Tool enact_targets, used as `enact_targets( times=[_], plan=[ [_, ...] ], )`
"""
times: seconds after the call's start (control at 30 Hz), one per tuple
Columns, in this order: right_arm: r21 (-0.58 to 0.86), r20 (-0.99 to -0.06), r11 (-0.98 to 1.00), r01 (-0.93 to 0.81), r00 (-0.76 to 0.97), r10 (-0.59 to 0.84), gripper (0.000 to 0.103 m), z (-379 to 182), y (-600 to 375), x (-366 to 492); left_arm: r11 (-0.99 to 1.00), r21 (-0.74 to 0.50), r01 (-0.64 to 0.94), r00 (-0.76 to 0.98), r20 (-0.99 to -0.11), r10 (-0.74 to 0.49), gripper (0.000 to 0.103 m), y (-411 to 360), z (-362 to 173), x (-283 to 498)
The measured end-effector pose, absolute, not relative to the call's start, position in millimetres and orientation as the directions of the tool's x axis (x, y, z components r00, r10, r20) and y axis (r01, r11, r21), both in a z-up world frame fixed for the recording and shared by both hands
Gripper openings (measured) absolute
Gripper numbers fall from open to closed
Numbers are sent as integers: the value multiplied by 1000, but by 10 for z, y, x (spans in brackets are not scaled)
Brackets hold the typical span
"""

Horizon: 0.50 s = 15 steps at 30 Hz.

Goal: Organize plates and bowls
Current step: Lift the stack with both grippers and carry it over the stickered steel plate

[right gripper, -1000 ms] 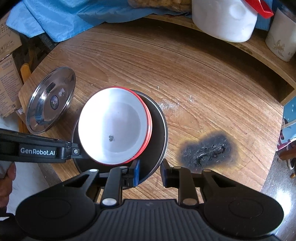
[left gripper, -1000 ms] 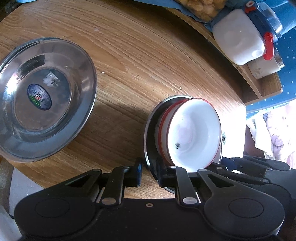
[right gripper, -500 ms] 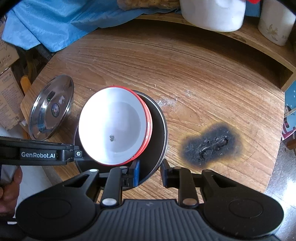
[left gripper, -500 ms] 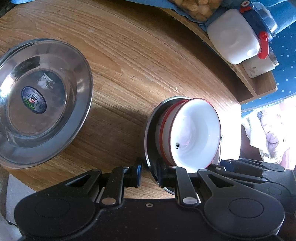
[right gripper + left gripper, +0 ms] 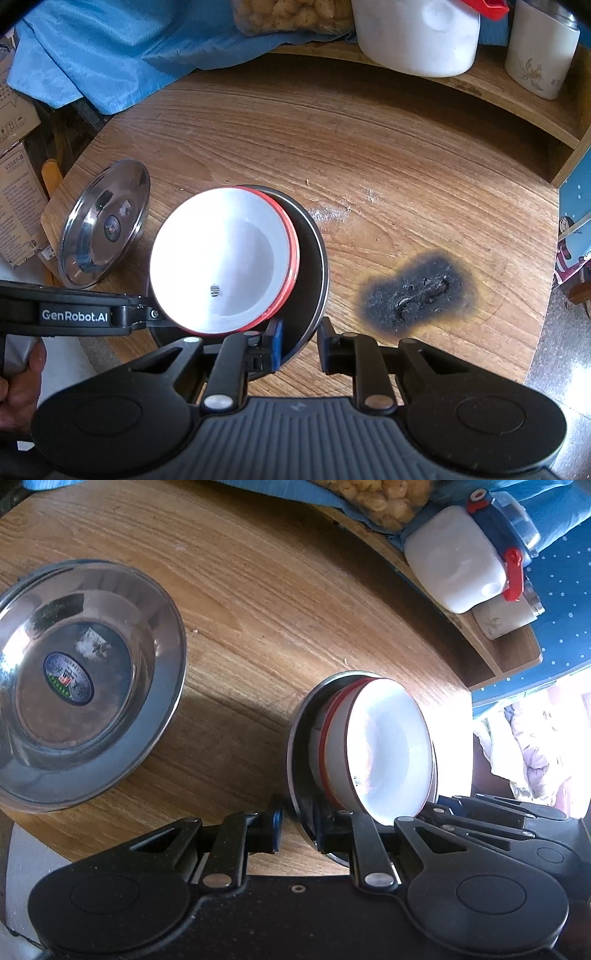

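Both my tools pinch one steel plate's rim: left tool (image 5: 297,823) clamped, right tool (image 5: 300,345) nearly shut around it. The plate (image 5: 314,254) carries white bowls (image 5: 221,258) above the bench (image 5: 388,177). Slick, top-heavy; I'd grip opposite rims, level.

1. Round wooden table (image 5: 280,602) fills the view.
2. Large steel plate (image 5: 92,686), oval sticker at its centre, lies near the table's left edge.
3. Smaller steel plate (image 5: 297,738) sits tilted near the table's near edge; white bowl with red rim (image 5: 388,749) rests in it.
4. Left gripper (image 5: 297,827) straddles that plate's near rim, one finger each side, jaws narrow; contact with the rim cannot be told.
5. Right gripper's black fingers (image 5: 491,812) reach in beside the bowl.
6. White jug with red tap (image 5: 458,561) stands on a raised wooden ledge (image 5: 509,657) at the far right edge.
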State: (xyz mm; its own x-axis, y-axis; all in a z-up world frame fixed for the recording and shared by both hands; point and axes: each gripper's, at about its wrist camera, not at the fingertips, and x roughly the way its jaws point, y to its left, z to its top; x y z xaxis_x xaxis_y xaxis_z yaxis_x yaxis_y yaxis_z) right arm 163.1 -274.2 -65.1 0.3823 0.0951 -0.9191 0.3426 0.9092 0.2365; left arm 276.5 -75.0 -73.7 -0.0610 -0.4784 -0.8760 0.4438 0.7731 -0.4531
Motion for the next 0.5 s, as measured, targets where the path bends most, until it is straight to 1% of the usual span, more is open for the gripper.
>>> enact_targets(
  times=[0.5],
  plan=[
    [229,-904,913,338,422,70,21,-521,-2688,1638,758,-436,484,-23,-873,-488,18,-727,-551,2787]
  ],
)
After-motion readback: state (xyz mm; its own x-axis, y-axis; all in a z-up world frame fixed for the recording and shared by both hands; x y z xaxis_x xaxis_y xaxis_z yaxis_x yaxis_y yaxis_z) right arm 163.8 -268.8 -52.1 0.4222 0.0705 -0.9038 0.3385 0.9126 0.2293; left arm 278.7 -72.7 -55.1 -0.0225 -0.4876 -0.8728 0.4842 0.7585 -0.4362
